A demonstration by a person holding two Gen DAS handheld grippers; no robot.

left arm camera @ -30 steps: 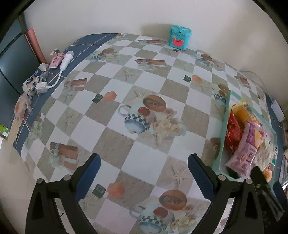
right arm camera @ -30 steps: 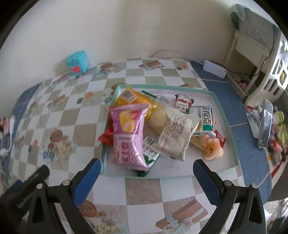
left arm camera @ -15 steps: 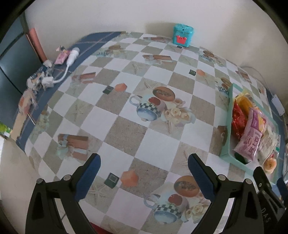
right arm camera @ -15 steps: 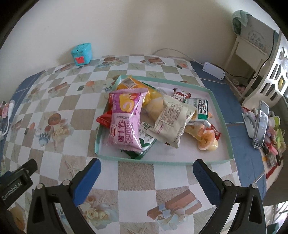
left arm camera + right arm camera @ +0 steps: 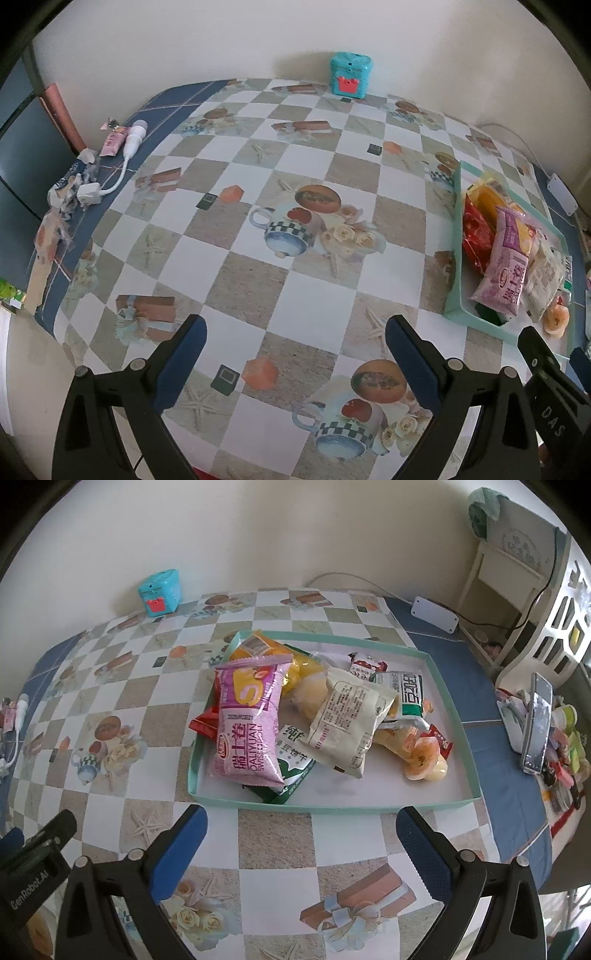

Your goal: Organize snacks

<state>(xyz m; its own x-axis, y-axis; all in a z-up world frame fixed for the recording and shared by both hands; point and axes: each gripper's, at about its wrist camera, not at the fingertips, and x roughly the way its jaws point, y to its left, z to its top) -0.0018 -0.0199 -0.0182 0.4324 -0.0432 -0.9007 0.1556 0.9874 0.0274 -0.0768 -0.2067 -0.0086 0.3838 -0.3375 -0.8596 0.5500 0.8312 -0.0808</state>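
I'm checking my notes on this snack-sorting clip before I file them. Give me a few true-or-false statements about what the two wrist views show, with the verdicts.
1. The pink swiss roll packet lies on top of other snacks in the teal tray. True.
2. The right tongs are clamped on a packet. False: they are open and hold nothing, short of the tray's near rim.
3. The left tongs are open over bare checked tablecloth. True.
4. The turquoise box sits inside the tray. False: it stands on the table by the wall, apart from the tray.
5. A phone rests on the tray's rim. False: it is off to the right, among clutter on the blue cloth.
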